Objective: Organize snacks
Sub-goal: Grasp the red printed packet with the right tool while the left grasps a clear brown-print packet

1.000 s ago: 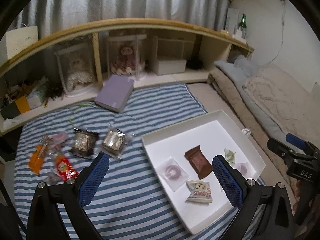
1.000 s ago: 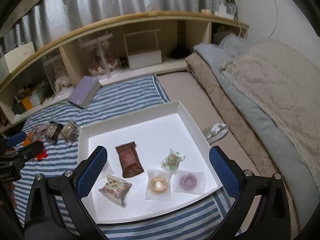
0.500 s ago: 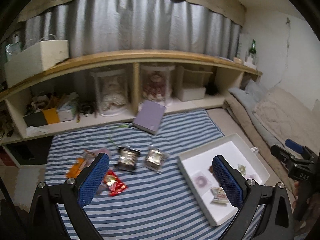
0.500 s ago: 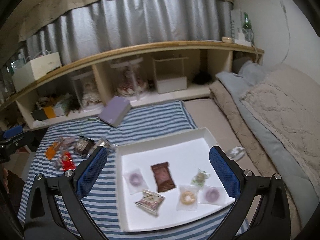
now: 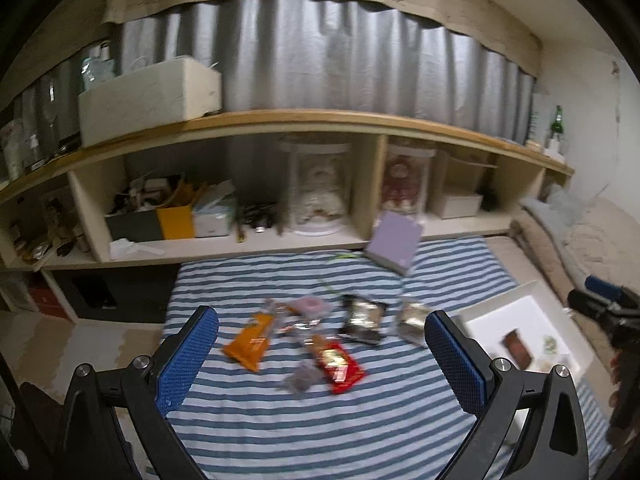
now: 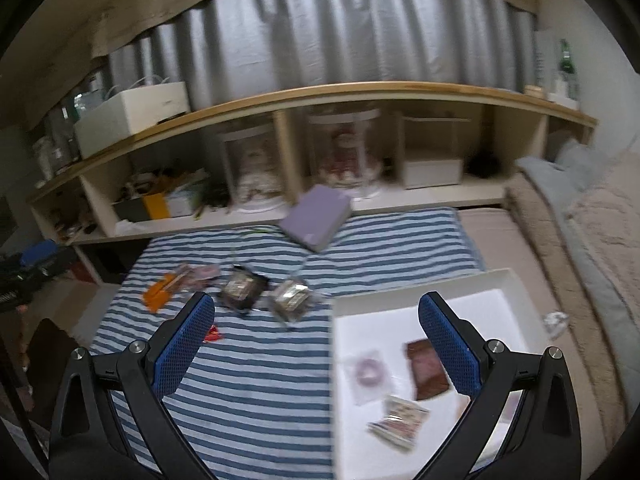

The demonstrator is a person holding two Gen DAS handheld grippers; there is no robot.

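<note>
Left wrist view: compared with half a second ago the camera has swung left, so the loose snacks now sit between the fingers and the white shallow cardboard tray (image 5: 532, 300) has slid to the 3 o'clock edge. The left gripper (image 5: 322, 358) is spread wide and holds nothing. Just beyond its gap on the blue-and-white striped blanket (image 5: 280, 432) lie the orange flat snack packet (image 5: 250, 340) at 10 o'clock, the red foil snack packet (image 5: 338, 364) near the middle, and two dark clear-wrapped cakes (image 5: 362, 320) at 1 o'clock, none touching the blue fingers (image 5: 188, 360). A lilac flat box (image 5: 394, 246) leans against the wooden shelf unit (image 5: 240, 122) at 12 o'clock. The right gripper's black body shows at 3 o'clock.

Right wrist view: this camera has also turned left since the earlier frame; the tray (image 6: 420, 286) has moved from the centre to the 4 o'clock side. The right gripper (image 6: 316, 346) is likewise wide apart and empty. A brown wrapped square snack (image 6: 426, 370) lies in the tray partly behind the right-hand finger; a clear-wrapped purple ring biscuit (image 6: 368, 370) and a pale printed snack packet (image 6: 398, 420), both blurred, lie at 5 o'clock inside the gap. Both tools point forward and slightly downward, above the blanket.
</note>
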